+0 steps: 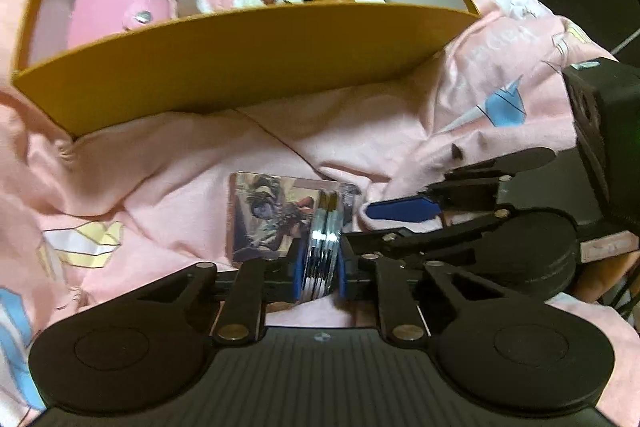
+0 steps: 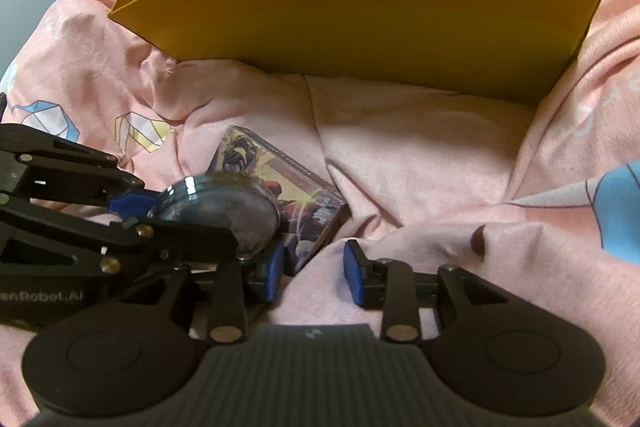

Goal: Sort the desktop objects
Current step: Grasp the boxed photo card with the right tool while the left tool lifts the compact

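Left gripper (image 1: 319,269) pinches a stack of round, glossy discs (image 1: 321,251) edge-on; only the right wrist view shows their domed face. Ahead lies an illustrated card box (image 2: 296,199). Right gripper (image 2: 314,273) stands open, holding nothing, before the yellow box (image 2: 360,11).

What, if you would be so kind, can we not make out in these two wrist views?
- Round clear glossy disc, left wrist view: seen edge-on between the left gripper pads, so its face is hidden.
- Glossy printed card case, right wrist view: the disc and left gripper cover its near left part; artwork too blurred to read.
- Yellow cardboard box, right wrist view: its front wall hides most contents.
- Right gripper: open, nothing between the pads.
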### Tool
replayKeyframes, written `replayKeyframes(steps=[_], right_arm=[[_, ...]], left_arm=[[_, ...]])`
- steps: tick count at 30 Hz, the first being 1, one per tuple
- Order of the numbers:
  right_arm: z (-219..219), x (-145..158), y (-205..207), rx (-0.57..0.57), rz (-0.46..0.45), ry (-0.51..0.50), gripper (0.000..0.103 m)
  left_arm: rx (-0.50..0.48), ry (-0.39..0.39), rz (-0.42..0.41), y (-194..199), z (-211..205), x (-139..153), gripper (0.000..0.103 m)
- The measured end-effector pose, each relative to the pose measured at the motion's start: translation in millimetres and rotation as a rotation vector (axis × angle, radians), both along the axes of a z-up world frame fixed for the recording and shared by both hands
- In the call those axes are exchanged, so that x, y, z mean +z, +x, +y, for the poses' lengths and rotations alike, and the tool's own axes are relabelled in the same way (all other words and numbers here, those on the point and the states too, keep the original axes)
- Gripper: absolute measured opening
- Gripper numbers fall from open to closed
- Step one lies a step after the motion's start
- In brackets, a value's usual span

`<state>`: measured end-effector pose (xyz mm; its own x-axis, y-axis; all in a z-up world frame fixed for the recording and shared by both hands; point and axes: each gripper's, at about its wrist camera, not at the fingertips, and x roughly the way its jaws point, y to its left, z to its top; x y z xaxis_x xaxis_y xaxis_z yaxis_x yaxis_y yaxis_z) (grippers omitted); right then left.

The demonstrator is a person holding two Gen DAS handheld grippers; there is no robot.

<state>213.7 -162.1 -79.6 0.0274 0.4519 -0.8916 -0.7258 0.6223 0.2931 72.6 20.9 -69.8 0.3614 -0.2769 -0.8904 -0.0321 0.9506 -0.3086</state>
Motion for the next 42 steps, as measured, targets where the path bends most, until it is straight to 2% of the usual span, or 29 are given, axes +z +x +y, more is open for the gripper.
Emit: replayKeyframes(steps=[7,9,11,13,16,19,21,26,28,31,35,38,42], right_arm=[[12,21,-2,0.141,-0.085,-0.009,0.038],[19,29,-2,0.215,-0.134,-0.011,0.039],[28,35,-3,0.312,-0.179,-0.020,0.047],[38,36,-4,0.409,-0.193,-0.032,0.048],[50,27,0,0.514,-0.168,-0.066,0.048],[59,14,6,0.561,-0.164,-0.104,0.051],[63,9,13,0.574,-0.139,-0.111,0.050],[68,-7,29,0.567,-0.018,-0.077,0.067],[68,-12,34,0.543,0.014,-0.064,0.068],[63,-10,33,0.540,-0.002,-0.060,0.065],[55,9,27,0.557,-0.077,-0.070,0.046],[44,24,22,0.582,-0.098,-0.054,0.035],[38,38,8,0.632,-0.086,-0.024,0.031]], left_arm=[[0.077,0.037,-0.033,-10,18,21,0.015],[0.101,0.059,-0.033,-12,24,24,0.015],[0.121,0.073,-0.026,-14,31,25,0.015],[0.144,0.079,-0.007,-15,36,24,0.015],[0.164,0.103,0.012,-15,41,18,0.015],[0.169,0.099,0.031,-13,44,12,0.015],[0.170,0.088,0.045,-12,45,7,0.015],[0.172,0.069,0.068,-9,47,-1,0.015],[0.173,0.064,0.075,-9,48,-4,0.015],[0.173,0.063,0.078,-8,46,-4,0.015],[0.177,0.064,0.079,-6,44,-5,0.015],[0.178,0.065,0.082,-5,44,-7,0.015],[0.180,0.065,0.084,-4,43,-8,0.015]])
